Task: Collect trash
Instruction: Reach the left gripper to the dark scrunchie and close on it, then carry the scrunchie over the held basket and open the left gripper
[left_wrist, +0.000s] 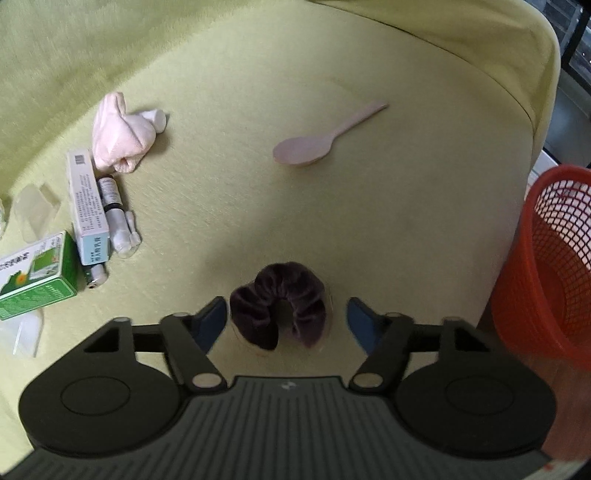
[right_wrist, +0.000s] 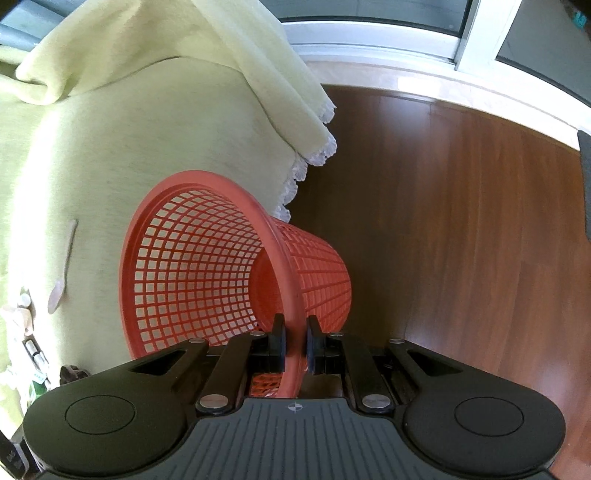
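Left wrist view: dark purple velvety scrunchie (left_wrist: 279, 304), ring-shaped, untouched between wide left gripper (left_wrist: 286, 319) fingers.

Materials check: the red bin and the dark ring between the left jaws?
Red bin: looks like moulded plastic, slight sheen, open square-grid wall with solid rim. Dark ring: seems a soft velvety fabric scrunchie, matte, gathered folds; core not visible.

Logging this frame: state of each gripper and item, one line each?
left gripper: open, straddling scrunchie, pads clear
right gripper: shut on basket rim
red basket: tilted, looks empty
dark scrunchie: lying on sofa
pink spoon: lying flat, untouched
green box: closed, lying down
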